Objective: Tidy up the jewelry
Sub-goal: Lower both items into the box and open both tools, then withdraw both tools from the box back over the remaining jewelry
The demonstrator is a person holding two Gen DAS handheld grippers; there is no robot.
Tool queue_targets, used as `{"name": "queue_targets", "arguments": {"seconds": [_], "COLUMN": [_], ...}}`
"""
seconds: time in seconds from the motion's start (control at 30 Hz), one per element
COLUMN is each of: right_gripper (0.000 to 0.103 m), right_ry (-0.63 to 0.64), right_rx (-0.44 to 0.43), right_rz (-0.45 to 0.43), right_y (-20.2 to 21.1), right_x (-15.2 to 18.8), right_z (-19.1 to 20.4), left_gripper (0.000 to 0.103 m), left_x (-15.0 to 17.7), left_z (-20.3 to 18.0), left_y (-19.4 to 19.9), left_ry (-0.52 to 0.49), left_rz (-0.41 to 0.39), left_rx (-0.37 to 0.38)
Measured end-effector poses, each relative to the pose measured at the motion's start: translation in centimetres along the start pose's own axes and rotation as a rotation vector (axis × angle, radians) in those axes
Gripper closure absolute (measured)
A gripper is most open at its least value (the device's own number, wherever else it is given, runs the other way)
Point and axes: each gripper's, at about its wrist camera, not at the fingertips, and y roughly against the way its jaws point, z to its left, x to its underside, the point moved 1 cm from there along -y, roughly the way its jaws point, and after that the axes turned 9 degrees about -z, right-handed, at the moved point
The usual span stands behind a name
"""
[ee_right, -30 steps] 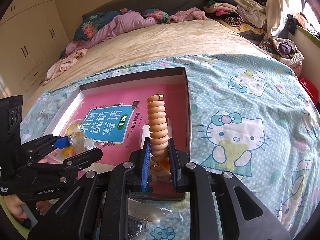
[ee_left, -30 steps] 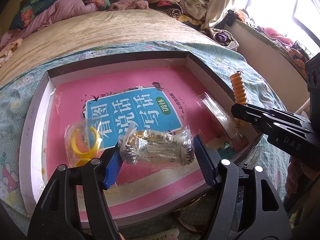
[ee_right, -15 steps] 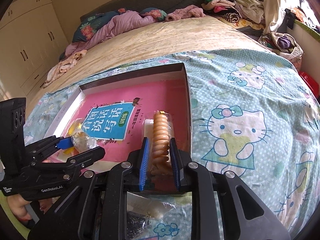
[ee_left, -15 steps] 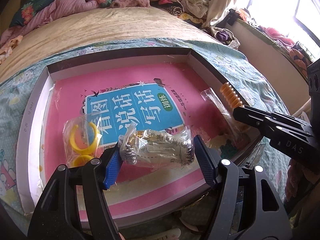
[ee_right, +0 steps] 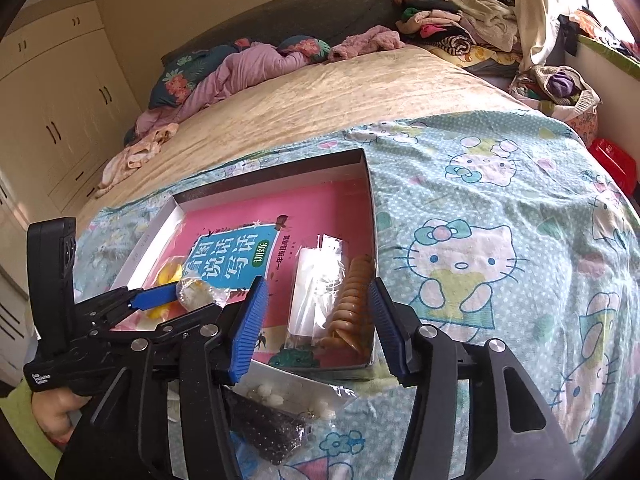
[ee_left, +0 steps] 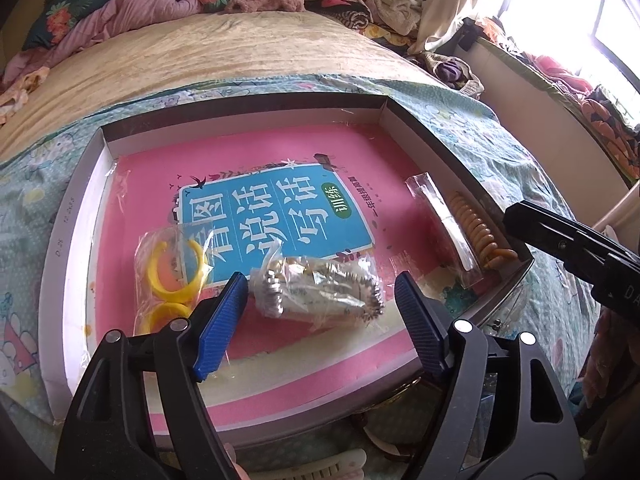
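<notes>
A shallow box (ee_left: 72, 216) lined with a pink book (ee_left: 360, 152) lies on the bed. In it are a bag of yellow rings (ee_left: 172, 276), a bag of silver jewelry (ee_left: 316, 292), a clear empty-looking bag (ee_left: 440, 224) and an orange spiral bracelet (ee_left: 476, 228) against the right wall. My left gripper (ee_left: 320, 320) is open, its blue fingers either side of the silver bag, which rests on the book. My right gripper (ee_right: 318, 328) is open just behind the spiral bracelet (ee_right: 352, 304), which lies loose in the box (ee_right: 368, 184).
A bag of dark and white beads (ee_right: 276, 412) lies on the Hello Kitty sheet (ee_right: 500, 240) in front of the box. A pale comb (ee_left: 320, 468) shows at the near edge. Piled clothes (ee_right: 460, 24) sit at the bed's far end.
The right gripper lowered the upright spiral bracelet into the box, opened and let it go; it now lies along the right wall. The left gripper has barely moved.
</notes>
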Motion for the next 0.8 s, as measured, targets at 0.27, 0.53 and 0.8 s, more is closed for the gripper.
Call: {"name": "queue_targets", "arguments": {"seconds": [0.27,0.53,0.8], "right_gripper": [0.038,0.029,0.028], "right_ry": [-0.004,-0.001,0.011], "right_rx": [-0.008,-0.017,-0.031], "right_rz": [-0.043,-0.093,-0.134], "right_y": [1.9,4.3,6.7], "right_x": [-0.5,-1.0,-1.5], "right_z": [0.6,1.5,2.7], "left_gripper": [0.028,0.011,0.010], "left_x": [-0.9,-1.8,-2.2], "left_z": [0.5,1.0,1.6], "left_y": [2.5,5.9,9.5], "left_ry": [0.020,0.053,0.067], "left_rz": [-0.049,-0.112,-0.172], "left_rx": [0.000,0.000,-0.017]}}
